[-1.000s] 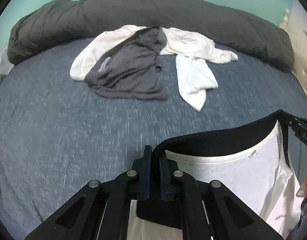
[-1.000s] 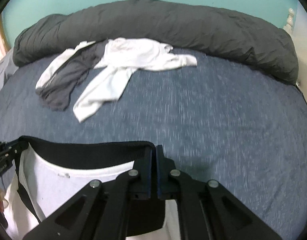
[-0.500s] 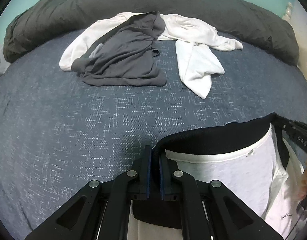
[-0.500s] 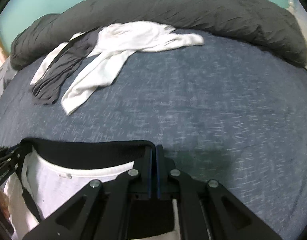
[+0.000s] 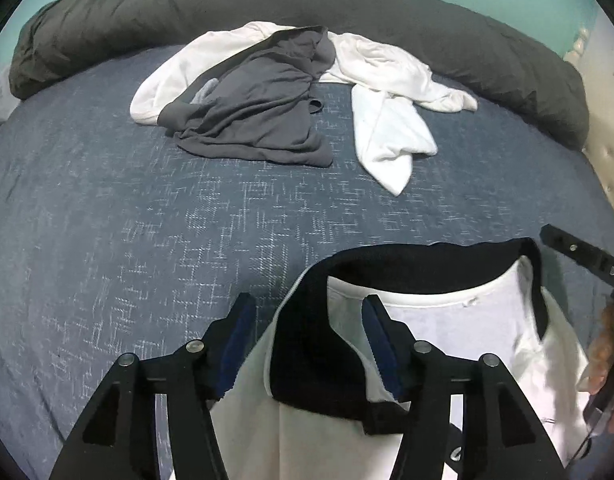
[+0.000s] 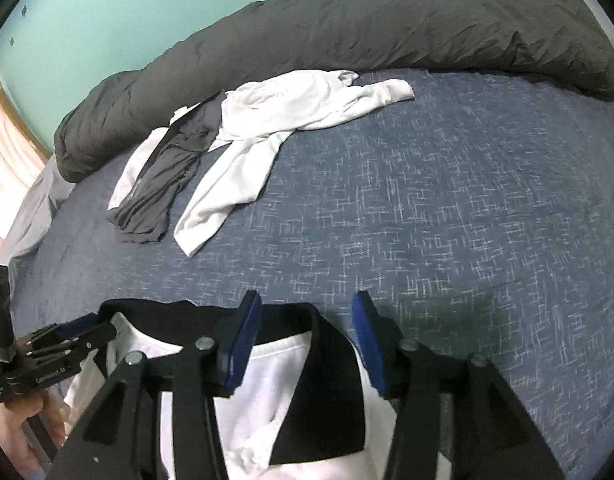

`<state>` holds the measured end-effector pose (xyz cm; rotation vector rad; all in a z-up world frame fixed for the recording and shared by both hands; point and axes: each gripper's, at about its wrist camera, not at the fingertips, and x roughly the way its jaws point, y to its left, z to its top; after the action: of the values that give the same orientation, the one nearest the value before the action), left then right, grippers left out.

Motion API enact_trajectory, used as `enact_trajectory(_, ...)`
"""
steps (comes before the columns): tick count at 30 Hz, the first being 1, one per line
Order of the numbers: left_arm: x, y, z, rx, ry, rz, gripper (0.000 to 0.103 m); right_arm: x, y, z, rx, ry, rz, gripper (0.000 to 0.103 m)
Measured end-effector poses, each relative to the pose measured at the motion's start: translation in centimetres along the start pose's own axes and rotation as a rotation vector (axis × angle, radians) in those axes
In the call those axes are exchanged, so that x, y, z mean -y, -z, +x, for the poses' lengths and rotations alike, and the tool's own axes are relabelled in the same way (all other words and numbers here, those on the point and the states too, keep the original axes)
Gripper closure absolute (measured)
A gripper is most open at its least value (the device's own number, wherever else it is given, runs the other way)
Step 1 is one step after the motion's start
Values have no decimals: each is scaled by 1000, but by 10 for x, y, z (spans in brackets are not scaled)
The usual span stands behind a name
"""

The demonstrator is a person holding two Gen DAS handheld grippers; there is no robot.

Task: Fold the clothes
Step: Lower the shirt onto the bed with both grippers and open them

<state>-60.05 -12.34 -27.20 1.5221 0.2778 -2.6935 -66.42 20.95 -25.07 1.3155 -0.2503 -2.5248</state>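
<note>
White shirt [image 5: 423, 332] flat on bed [image 5: 107, 220], black collar [image 5: 419, 268] pointing away

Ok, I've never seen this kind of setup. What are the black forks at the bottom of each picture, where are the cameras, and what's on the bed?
There is no robot here. A person holds a two-finger hand tool in each hand, and each tool carries a wide-angle camera that looks out along its fingers. The black forks are those tools: the left gripper in one view, the right gripper in the other. Both are open, and neither holds anything. A white garment with a black collar lies flat on the blue bedsheet, its corners between the fingers. Farther back lie a crumpled grey garment and a white garment, waiting in front of a rolled dark duvet.
</note>
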Motion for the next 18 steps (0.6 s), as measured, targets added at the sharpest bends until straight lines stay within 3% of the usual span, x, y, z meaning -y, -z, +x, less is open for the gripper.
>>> enact_trajectory(9, -13, 9, -36, 40, 8, -2, 43, 10, 14, -34, 16, -23, 47, 55)
enact_trajectory(18, -56, 62, -78, 34, -17, -60, 42, 43, 67, -85, 12, -26, 101, 55)
